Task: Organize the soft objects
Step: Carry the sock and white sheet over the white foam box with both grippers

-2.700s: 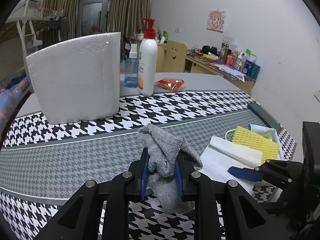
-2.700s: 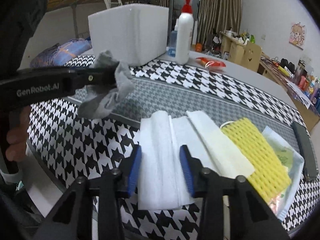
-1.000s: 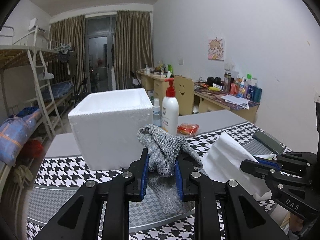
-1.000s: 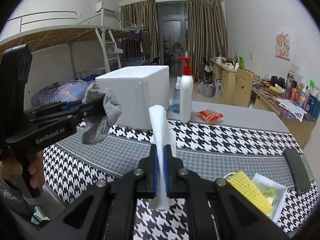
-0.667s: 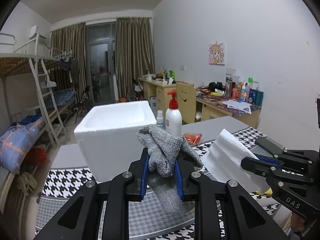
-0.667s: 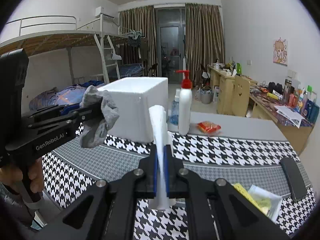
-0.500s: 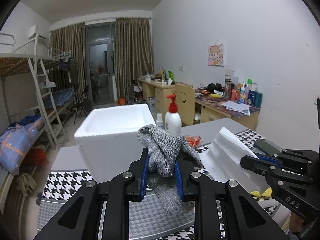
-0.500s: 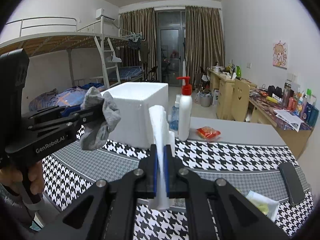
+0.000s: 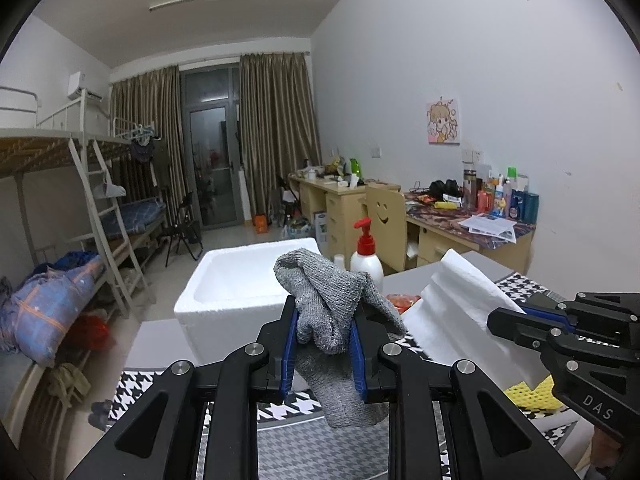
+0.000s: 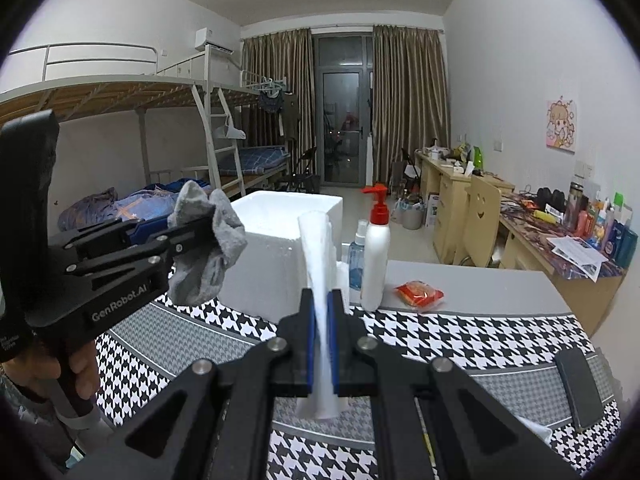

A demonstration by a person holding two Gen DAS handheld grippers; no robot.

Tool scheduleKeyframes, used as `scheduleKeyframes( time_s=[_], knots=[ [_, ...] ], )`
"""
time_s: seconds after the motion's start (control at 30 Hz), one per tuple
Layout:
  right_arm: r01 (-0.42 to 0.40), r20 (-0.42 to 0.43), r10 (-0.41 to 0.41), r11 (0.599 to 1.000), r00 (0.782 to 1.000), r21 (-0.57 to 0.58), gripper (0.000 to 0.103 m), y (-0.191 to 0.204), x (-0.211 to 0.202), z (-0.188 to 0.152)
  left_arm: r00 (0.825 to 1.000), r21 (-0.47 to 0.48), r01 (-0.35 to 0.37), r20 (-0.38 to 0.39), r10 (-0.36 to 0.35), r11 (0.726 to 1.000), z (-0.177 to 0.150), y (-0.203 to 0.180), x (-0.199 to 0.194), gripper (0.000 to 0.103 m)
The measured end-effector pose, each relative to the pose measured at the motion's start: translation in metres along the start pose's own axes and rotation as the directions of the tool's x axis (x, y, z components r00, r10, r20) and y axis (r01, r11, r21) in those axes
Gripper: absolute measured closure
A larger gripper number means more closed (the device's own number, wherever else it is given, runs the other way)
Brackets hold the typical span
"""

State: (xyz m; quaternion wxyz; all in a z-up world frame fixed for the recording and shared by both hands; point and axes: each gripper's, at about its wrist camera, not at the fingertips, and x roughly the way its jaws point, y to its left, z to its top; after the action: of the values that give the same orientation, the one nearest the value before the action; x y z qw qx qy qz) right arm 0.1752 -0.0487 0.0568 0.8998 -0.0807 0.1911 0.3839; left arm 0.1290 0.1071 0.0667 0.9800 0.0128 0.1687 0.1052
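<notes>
Both limp and light, the grey sock [image 9: 332,312] bunched in the clamped left hand-held gripper [image 9: 323,344] and the white tissue sheet [image 10: 320,280] pinched flat in the closed right hand-held gripper [image 10: 322,344] hang in front of the foam box [image 10: 280,240], drooping wherever unheld.

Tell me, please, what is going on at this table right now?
A person is sorting soft things with two handheld grippers. The left gripper is shut on a grey sock, and the right gripper is shut on a folded white tissue. Both are held in the air above the houndstooth table, facing the open foam box. Neither item is in the box yet. A yellow sponge lies on the table.
</notes>
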Motion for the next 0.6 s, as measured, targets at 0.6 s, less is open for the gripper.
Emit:
scheduleKeyframes(
  time_s=[0.6],
  knots=[
    [-0.005,0.042,0.006,1.000,0.999,-0.011,0.094,0.006,0.003,0.030,1.000,-0.005,-0.014,0.017,0.014,1.000,0.020,0.008,0.009,0.079]
  ],
)
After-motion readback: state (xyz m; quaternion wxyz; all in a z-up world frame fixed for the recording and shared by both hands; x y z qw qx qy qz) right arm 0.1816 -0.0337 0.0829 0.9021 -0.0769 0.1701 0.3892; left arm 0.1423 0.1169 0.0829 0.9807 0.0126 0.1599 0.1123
